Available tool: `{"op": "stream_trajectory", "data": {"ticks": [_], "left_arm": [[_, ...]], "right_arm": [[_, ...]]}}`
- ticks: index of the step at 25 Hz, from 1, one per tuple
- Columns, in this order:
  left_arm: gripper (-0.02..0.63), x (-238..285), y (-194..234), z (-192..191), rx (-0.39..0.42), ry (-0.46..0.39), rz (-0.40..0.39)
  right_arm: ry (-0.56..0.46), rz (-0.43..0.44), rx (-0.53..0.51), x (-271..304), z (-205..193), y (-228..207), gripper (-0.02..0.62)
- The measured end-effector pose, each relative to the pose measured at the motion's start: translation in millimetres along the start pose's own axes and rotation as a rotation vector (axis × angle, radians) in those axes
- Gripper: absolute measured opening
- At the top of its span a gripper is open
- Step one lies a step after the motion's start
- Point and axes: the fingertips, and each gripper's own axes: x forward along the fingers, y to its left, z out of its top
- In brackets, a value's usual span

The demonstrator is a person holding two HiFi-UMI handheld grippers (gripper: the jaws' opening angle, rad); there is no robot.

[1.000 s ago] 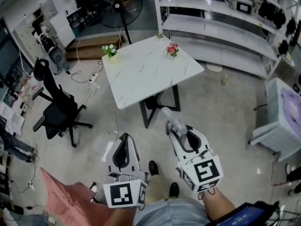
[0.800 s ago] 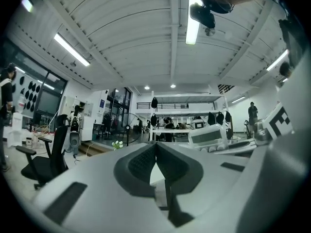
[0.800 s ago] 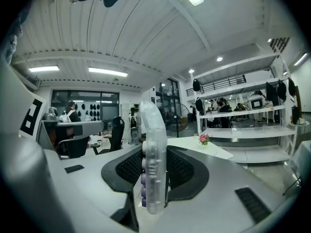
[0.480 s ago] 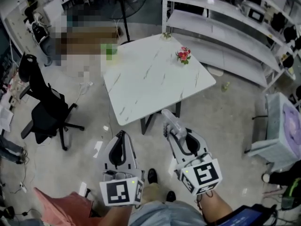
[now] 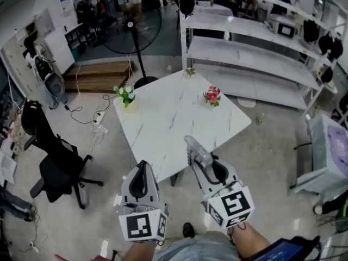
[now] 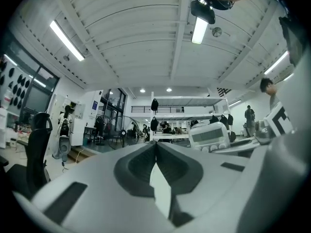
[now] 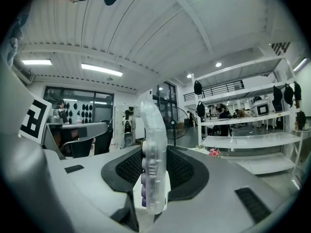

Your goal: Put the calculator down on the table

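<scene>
Right hand-held gripper (image 5: 202, 159) pinching the calculator (image 5: 194, 145) edge-on, in the air by the worktop's (image 5: 163, 110) near edge. Left hand-held gripper (image 5: 140, 171) pressed together, empty. Suggest aiming for the bare middle, clear of the red flowers (image 5: 212, 95) and white flowers (image 5: 126, 94). Roll it flat, release only once it rests.

Calculator (image 7: 153, 149): clear see-through case, purple keys. Right gripper (image 7: 154, 171) and left gripper (image 6: 155, 149): pale grey bodies, black jaw pads, cubes with black-on-white square markers. Table (image 5: 163, 124): white marble look, thin grey veins. Red flowers (image 5: 212, 95) near its right edge, white-and-green flowers (image 5: 126, 95) at its left corner. Chair (image 5: 57, 170): black.
</scene>
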Motion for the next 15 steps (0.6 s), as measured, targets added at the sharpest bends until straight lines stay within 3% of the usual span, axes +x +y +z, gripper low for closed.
{"op": "stream_trajectory", "data": {"ticks": [6, 15], "left_arm": [[0.008, 19, 1, -1, 0.013, -0.011, -0.027], [0.008, 63, -15, -36, 0.017, 0.067, -0.060]], "right_arm": [[-0.025, -0.022, -0.014, 14, 12, -8, 0.144], [0.006, -0.064, 0.025, 35, -7, -51, 0.144]]}}
